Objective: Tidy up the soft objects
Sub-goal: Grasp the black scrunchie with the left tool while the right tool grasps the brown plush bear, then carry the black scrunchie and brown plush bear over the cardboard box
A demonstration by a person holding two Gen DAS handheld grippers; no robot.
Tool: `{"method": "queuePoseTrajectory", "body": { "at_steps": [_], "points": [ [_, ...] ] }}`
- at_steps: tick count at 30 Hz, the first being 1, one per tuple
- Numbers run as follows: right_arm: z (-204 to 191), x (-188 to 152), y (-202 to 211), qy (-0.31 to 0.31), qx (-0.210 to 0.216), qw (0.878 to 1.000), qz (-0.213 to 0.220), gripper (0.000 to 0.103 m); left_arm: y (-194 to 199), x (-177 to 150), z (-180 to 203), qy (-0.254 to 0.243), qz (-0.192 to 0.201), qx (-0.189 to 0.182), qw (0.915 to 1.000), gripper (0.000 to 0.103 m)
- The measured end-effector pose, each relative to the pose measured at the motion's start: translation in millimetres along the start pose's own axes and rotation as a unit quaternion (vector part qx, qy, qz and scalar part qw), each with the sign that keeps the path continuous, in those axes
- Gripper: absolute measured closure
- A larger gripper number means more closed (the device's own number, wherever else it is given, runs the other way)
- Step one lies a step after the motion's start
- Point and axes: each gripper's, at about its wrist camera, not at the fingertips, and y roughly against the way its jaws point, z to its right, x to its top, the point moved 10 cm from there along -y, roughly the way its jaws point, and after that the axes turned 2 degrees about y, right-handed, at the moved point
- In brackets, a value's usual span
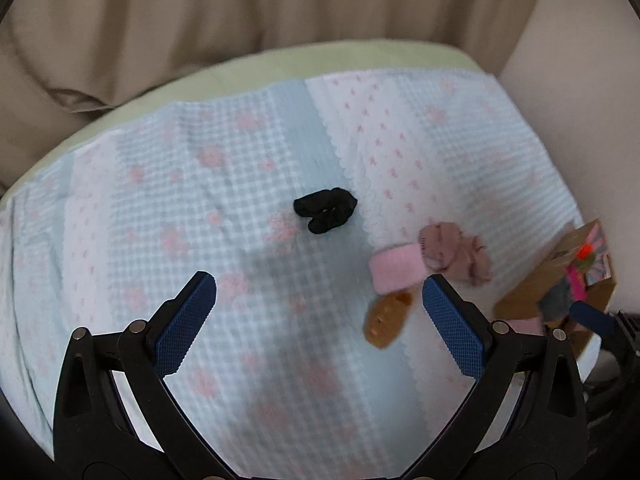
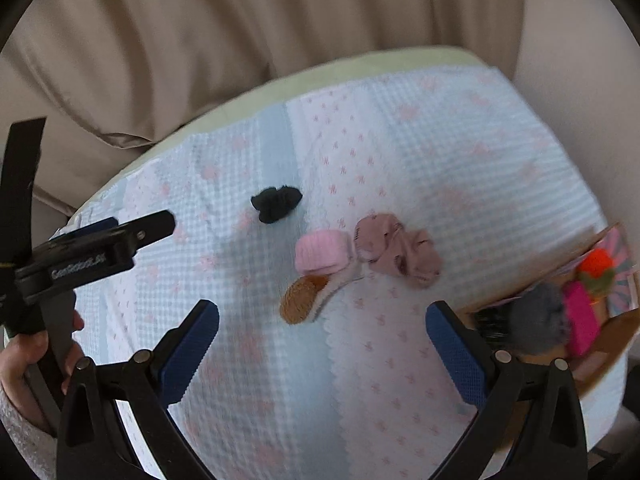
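Pale blue and pink checked cloth [image 1: 224,208] covers a bed, w/ beige curtain [image 1: 200,20] behind. Loose soft items lie mid-cloth: a black sock bundle [image 1: 325,209] alone toward the far side; nearer and to the right, a pink rolled band [image 1: 394,269] touching a mauve sock pair [image 1: 456,256], w/ a brown-soled slipper sock [image 1: 386,320] just under the band. A cardboard box [image 2: 616,332] at the right edge already holds a grey ball, bright pink piece and orange-topped toy.

Left gripper [image 1: 319,304]: jaws wide open, empty, held above the cloth. Right gripper [image 2: 322,330]: jaws wide open, empty, close to the box. A hand [image 2: 24,364] grips the left tool's handle.

Risks, as judgement: pink band, mauve pair & slipper sock overlap, so one pinch may drag two or pull them apart. Jaws may also snag the loose cloth. Frames are blurred, so aim could be off.
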Motion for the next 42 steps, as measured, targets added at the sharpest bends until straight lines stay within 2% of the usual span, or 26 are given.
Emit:
{"method": "queuePoseTrajectory", "body": {
  "at_steps": [4, 8, 10, 13, 15, 18, 21, 22, 24, 25, 27, 28, 30, 32, 37, 42],
  "points": [
    [1, -2, -52, -0.027, 0.004, 0.999, -0.02, 0.0, -62, 12, -2, -0.032, -0.026, -0.001, 0.9992, 0.001],
    [4, -10, -100, -0.064, 0.01, 0.997, -0.035, 0.0, -113, 25, 1, -0.054, -0.028, -0.007, 0.9981, 0.002],
    [5, -13, -120, -0.088, 0.017, 0.995, -0.04, 0.005, -139, 31, 4, -0.068, -0.028, -0.01, 0.9972, 0.004],
    [7, -16, -145, -0.12, 0.021, 0.992, -0.041, 0.005, -171, 39, 12, -0.093, -0.029, -0.013, 0.9952, 0.008],
    [7, -18, -160, -0.136, 0.022, 0.99, -0.042, 0.006, -192, 41, 17, -0.113, -0.035, -0.015, 0.9929, 0.015],
    [3, -23, -181, -0.159, 0.03, 0.986, -0.048, 0.024, -219, 39, 20, -0.132, -0.047, -0.019, 0.9899, 0.018],
    [0, -30, -195, -0.177, 0.033, 0.982, -0.059, 0.029, -238, 34, 21, -0.15, -0.056, -0.016, 0.9869, 0.02],
    [0, -32, -197, -0.18, 0.034, 0.981, -0.06, 0.032, -243, 32, 21, -0.153, -0.059, -0.016, 0.9863, 0.021],
    [-2, -35, -203, -0.184, 0.035, 0.98, -0.064, 0.039, -252, 30, 22, -0.156, -0.065, -0.014, 0.9855, 0.032],
    [-2, -35, -204, -0.184, 0.034, 0.98, -0.064, 0.043, -254, 30, 22, -0.155, -0.066, -0.016, 0.9855, 0.034],
    [-1, -35, -205, -0.177, 0.024, 0.982, -0.062, 0.048, -257, 30, 24, -0.156, -0.067, -0.02, 0.9853, 0.048],
    [-1, -34, -207, -0.175, 0.021, 0.983, -0.061, 0.053, -258, 30, 26, -0.157, -0.066, -0.023, 0.9852, 0.051],
    [-1, -33, -206, -0.17, 0.02, 0.984, -0.056, 0.059, -258, 31, 30, -0.165, -0.059, -0.027, 0.9841, 0.067],
    [0, -33, -206, -0.173, 0.021, 0.983, -0.054, 0.061, -257, 32, 35, -0.168, -0.057, -0.033, 0.9836, 0.076],
    [4, -35, -197, -0.172, 0.025, 0.983, -0.051, 0.066, -256, 31, 40, -0.166, -0.058, -0.031, 0.9839, 0.081],
    [8, -33, -180, -0.177, 0.024, 0.983, -0.037, 0.066, -231, 18, 35, -0.16, -0.054, -0.029, 0.9852, 0.081]
  ]
}}
